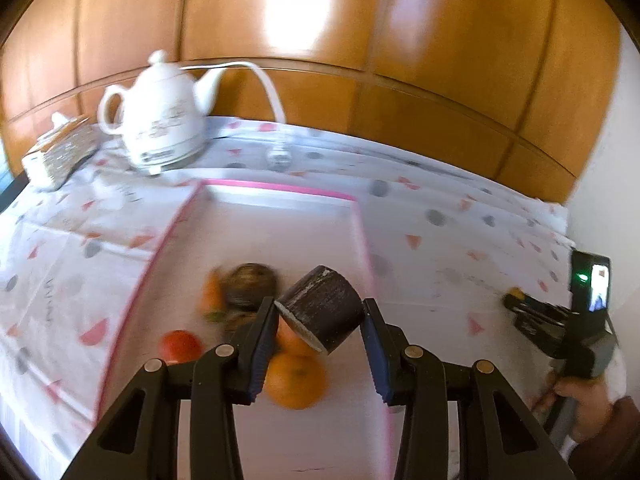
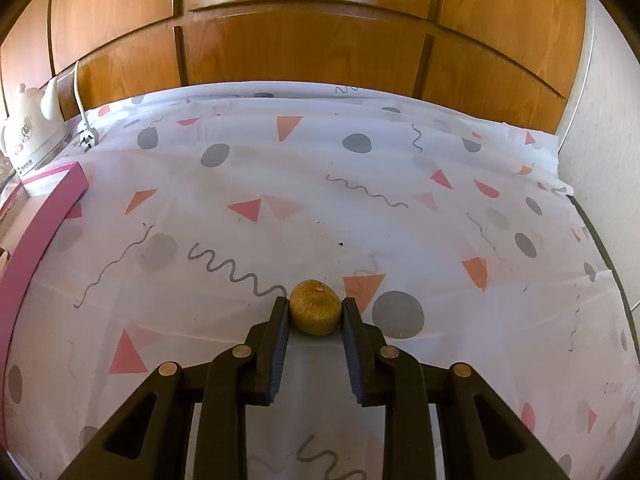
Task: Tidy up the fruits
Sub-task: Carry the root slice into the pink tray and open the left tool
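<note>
In the left wrist view my left gripper is shut on a dark purple cut fruit piece and holds it above the pink-rimmed white tray. In the tray lie two oranges, a red tomato and a dark round fruit. In the right wrist view my right gripper has its fingers on both sides of a brown kiwi that rests on the tablecloth. The right gripper also shows at the right edge of the left wrist view.
A white teapot with a cord and a tissue box stand behind the tray. The tray's pink rim is at the left of the right wrist view. Wooden cabinet doors back the patterned tablecloth.
</note>
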The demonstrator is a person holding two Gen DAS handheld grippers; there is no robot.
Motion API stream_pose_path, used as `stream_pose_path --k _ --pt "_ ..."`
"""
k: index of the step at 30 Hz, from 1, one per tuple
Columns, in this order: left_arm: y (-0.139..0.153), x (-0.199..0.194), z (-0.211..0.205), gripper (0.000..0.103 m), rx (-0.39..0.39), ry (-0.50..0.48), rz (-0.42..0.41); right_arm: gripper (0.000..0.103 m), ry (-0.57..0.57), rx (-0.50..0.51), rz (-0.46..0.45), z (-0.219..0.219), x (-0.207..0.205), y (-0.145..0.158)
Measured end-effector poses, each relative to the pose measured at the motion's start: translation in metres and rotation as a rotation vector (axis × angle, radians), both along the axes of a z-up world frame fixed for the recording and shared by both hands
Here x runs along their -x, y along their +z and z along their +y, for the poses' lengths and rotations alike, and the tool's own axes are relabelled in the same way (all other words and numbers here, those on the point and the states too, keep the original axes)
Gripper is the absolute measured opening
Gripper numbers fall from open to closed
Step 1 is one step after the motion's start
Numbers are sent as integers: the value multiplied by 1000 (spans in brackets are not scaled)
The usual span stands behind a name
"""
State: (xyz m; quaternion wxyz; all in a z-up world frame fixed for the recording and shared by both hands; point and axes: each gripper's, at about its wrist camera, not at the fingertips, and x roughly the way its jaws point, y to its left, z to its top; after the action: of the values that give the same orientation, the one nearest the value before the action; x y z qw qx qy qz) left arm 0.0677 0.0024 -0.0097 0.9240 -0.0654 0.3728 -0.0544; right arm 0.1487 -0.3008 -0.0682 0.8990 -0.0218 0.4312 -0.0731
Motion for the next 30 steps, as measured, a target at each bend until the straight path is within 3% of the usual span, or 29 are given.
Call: stream_pose_path --k 13,14,16,21,25,30 --pt "-32 6 61 44 -39 143 47 26 0 54 17 8 -1 1" --pt "-34 7 62 46 -41 145 49 26 1 60 19 9 -2 1" --pt "-34 10 64 64 -41 156 41 26 2 65 26 9 -3 2" --pt "-30 13 69 66 -38 173 18 26 20 -1 19 19 -7 21" --pt "-26 18 74 71 -30 192 10 26 157 -105 -30 61 -10 50" --pt "-18 26 82 79 -35 224 -11 26 401 -154 -53 149 -20 73"
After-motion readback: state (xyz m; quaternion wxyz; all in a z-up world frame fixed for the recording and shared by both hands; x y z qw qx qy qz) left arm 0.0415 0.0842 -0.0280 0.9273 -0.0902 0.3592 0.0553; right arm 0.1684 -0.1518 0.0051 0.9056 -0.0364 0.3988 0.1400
